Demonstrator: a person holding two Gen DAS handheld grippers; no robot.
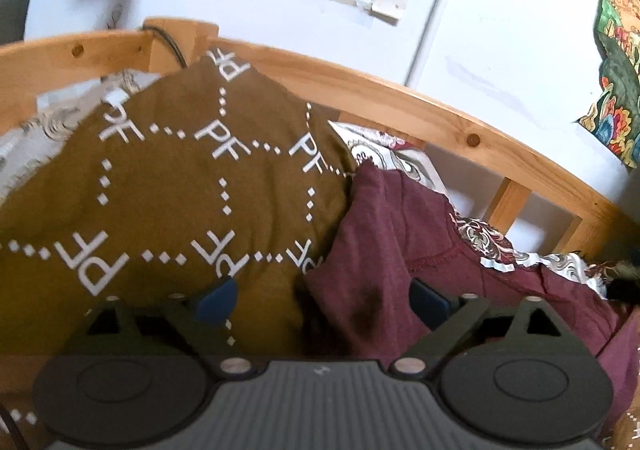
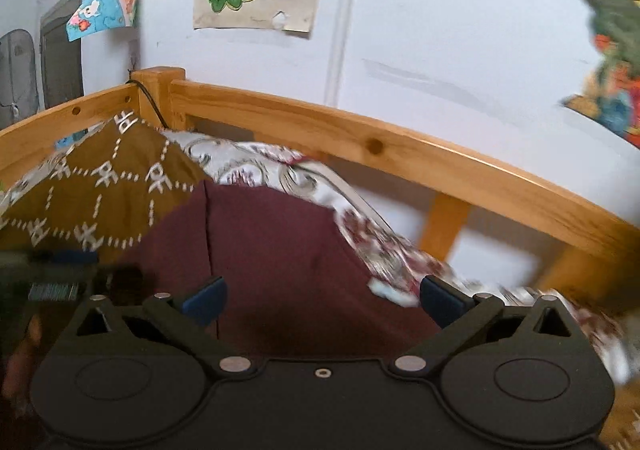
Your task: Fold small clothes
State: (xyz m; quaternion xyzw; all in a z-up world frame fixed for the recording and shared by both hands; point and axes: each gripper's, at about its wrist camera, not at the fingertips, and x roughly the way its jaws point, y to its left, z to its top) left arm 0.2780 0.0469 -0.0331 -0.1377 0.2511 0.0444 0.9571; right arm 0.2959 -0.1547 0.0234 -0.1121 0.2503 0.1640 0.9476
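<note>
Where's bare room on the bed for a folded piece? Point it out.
Free: the patterned sheet between the maroon cloth and the wooden rail, running rightward. Crowded: the left, where the brown PF cloth overlaps the maroon one.

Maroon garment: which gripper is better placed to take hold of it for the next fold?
Probably the right gripper. Its jaws stand open with the maroon garment filling the gap between them. The left gripper, also open, straddles the seam between the maroon garment and the brown PF-print cloth, so it could catch both.
</note>
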